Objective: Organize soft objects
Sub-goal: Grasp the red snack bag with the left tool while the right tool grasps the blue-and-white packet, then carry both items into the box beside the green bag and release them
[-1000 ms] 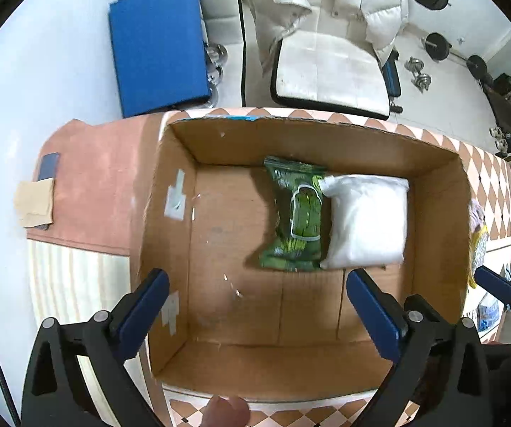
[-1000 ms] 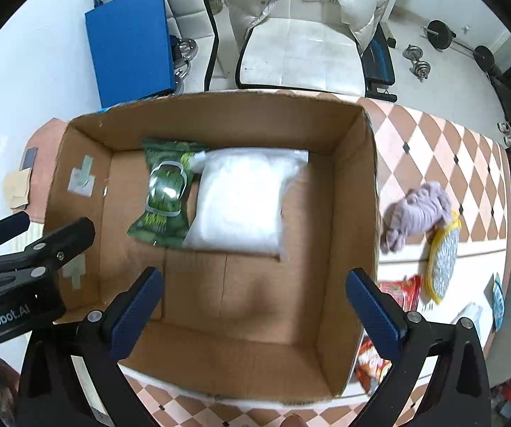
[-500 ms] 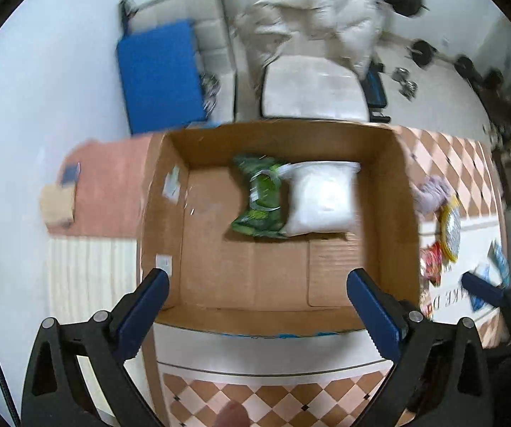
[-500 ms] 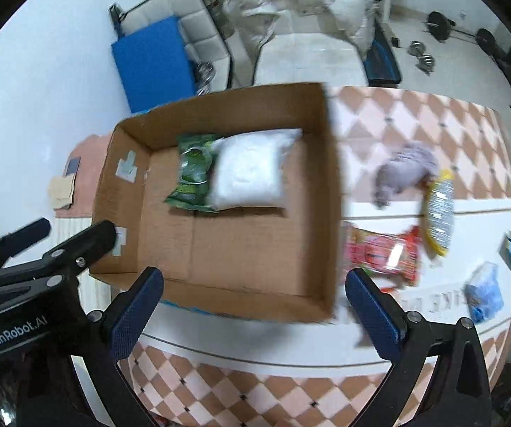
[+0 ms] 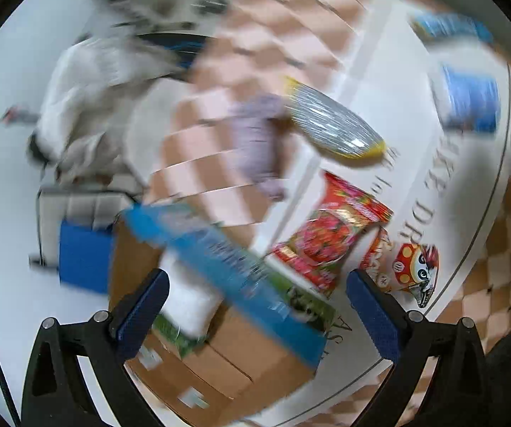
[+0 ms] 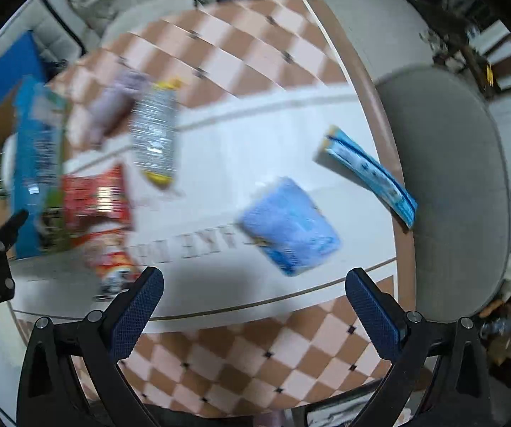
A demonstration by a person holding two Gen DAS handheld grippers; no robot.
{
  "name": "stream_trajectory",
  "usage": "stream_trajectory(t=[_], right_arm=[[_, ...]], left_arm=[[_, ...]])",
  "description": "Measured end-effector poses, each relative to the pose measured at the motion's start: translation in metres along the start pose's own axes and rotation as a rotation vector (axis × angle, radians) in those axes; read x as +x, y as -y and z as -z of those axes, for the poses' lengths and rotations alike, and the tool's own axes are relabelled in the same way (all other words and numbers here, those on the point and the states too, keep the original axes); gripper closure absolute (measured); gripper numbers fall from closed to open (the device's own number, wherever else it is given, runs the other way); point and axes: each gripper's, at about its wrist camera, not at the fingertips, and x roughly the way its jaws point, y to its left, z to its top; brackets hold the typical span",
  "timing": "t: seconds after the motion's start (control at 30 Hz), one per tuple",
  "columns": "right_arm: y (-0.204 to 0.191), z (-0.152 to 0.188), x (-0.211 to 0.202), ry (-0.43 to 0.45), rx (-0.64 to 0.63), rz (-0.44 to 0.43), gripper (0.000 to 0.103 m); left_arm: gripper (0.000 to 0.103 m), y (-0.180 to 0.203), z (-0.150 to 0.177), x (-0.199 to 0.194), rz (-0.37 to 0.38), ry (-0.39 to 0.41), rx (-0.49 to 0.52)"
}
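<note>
right wrist view looks down on the worktop [image 6: 241, 149], a white cloth panel bordered by pink checks, with the soft things scattered on it well apart from each other. the cardboard box [image 5: 219, 359] sits at the worktop's edge, seen below centre in the left wrist view, with a white pack [image 5: 187, 295] and a green pack partly visible inside, so some of the sorting appears done and the step in hand looks like a reach for another item. outside the box lie a red snack bag [image 5: 326, 242] just beside it, a blue tissue pack [image 6: 289, 226] nearest the right gripper [image 6: 254, 306], a long blue packet [image 6: 369, 174] near the worktop's edge, a silver-and-yellow pouch [image 6: 155, 135] and a purple cloth [image 5: 259, 135] touching it. the right gripper's fingers stand wide and hold nothing; the left gripper [image 5: 255, 306] is likewise spread wide and empty above the box corner. both views are blurred, so fine detail cannot be told. the next move likely calls for lowering the right fingers astride the tissue pack, closing gently on its yielding sides, then carrying it to the box.
</note>
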Motion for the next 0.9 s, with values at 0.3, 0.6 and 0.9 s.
stream_trajectory(t=[0.3,0.6,0.9], right_arm=[[0.026,-0.02,0.075,-0.13,-0.075,0.035,0.0],[0.038,-0.031,0.113,-0.207,-0.065,0.007,0.022],[0.063,-0.025,0.115,-0.245,0.127,-0.172,0.031]], left_arm=[[0.001,0.034,-0.05,0.092,0.106,-0.237,0.205],[0.054,-0.003,-0.066,0.121,0.317,-0.371,-0.147],[0.05,-0.025,-0.069,0.121,0.431,-0.318,-0.268]])
